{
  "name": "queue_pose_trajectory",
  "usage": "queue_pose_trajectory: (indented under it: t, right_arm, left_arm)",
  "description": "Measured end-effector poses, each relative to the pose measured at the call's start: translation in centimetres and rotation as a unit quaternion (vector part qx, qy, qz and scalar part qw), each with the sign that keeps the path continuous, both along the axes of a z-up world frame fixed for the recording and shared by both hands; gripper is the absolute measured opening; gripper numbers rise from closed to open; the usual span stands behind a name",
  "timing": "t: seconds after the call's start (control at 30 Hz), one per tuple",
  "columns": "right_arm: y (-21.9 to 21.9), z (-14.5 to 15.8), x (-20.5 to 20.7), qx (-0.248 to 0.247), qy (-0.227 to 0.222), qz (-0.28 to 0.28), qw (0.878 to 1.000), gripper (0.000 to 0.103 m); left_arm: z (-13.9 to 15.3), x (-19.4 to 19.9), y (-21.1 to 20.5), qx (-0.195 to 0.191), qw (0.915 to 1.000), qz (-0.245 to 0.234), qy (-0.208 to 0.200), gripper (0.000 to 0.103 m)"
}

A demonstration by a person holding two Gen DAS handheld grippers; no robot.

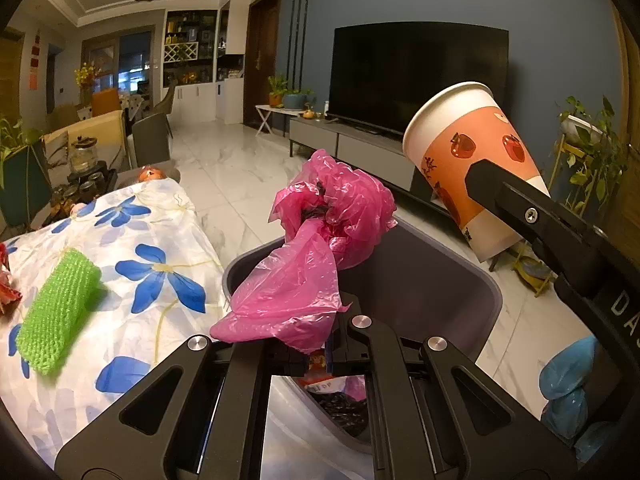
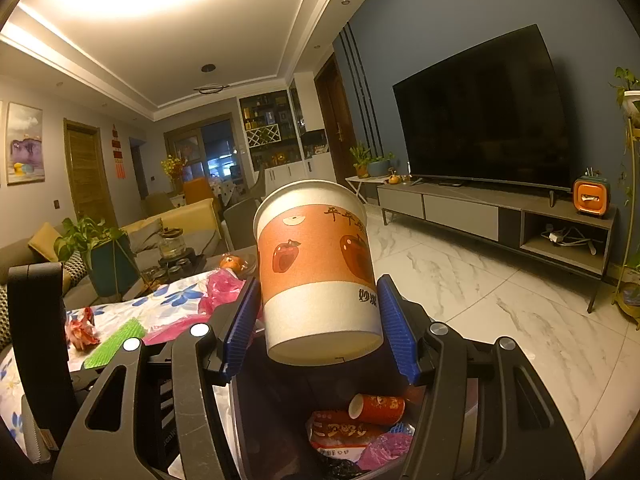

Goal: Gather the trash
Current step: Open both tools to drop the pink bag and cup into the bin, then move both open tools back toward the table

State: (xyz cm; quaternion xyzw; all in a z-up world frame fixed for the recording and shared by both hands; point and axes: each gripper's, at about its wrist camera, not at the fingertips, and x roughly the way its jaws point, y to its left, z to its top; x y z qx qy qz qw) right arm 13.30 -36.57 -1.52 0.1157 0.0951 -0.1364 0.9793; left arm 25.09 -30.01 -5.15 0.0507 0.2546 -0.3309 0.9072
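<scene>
Left claw (image 1: pixel 318 354) clamped on a crumpled pink plastic bag (image 1: pixel 308 256); the bag billows up and forward from between the 2 fingers and hangs over the near rim of the grey trash bin (image 1: pixel 460 292). Right claw (image 2: pixel 318 322) clamped on a paper cup (image 2: pixel 316 268), orange band with red apple prints, white rim and base; the 2 blue ribbed pads (image 2: pixel 394 330) press its lower sides, and the cup tilts with its mouth away from the camera. In the left wrist view the same cup (image 1: pixel 476 160) sits high at the right, above the far side of the bin, held by the right claw's black finger (image 1: pixel 532 212). Directly below the cup, inside the bin, lie a red paper cup on its side (image 2: pixel 378 408), a red printed wrapper (image 2: pixel 344 434), a scrap of pink plastic (image 2: pixel 386 450) and something black, not identifiable. The counter (image 1: pixel 132 280), left of the bin and touching it or just beside it, carries a white cloth with blue flowers. On the cloth: a green mesh scrubber (image 1: pixel 56 312) and a crumpled red wrapper (image 2: pixel 82 330), both well apart from either claw. Blue plastic bags (image 1: pixel 568 392) on the floor to the right of the bin.
</scene>
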Motion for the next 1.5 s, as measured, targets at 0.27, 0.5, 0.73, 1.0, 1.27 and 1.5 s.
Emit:
queue_pose_trajectory:
  t: [0.27,0.5,0.73,1.0,1.27,1.5]
  right_arm:
    - [0.2,-0.4,-0.1,0.003,-0.004,-0.011,1.0,0.07]
    - [0.3,-0.3,-0.9,0.005,-0.01,-0.02,1.0,0.071]
    - [0.8,-0.1,-1.9,0.017,-0.02,-0.013,1.0,0.074]
    - [2.8,0.2,-2.5,0.018,-0.021,0.006,1.0,0.077]
    - [6.8,0.1,-1.7,0.005,-0.012,0.056,0.998,0.085]
    - [12.6,-0.2,0.2,-0.024,0.0,0.109,0.994,0.085]
  left_arm:
    - [-0.6,0.1,-0.5,0.003,0.9998,-0.019,0.011,0.019]
    - [-0.5,0.6,1.3,-0.027,0.9993,-0.004,0.027,0.061]
    - [0.5,-0.7,4.6,-0.033,0.9987,0.038,-0.006,0.082]
    - [1.8,-3.0,10.6,-0.035,0.9929,0.107,-0.04,0.091]
    - [2.4,-4.6,20.8,-0.029,0.9705,0.227,-0.074,0.091]
    - [2.5,-5.0,29.4,-0.014,0.942,0.324,-0.086,0.091]
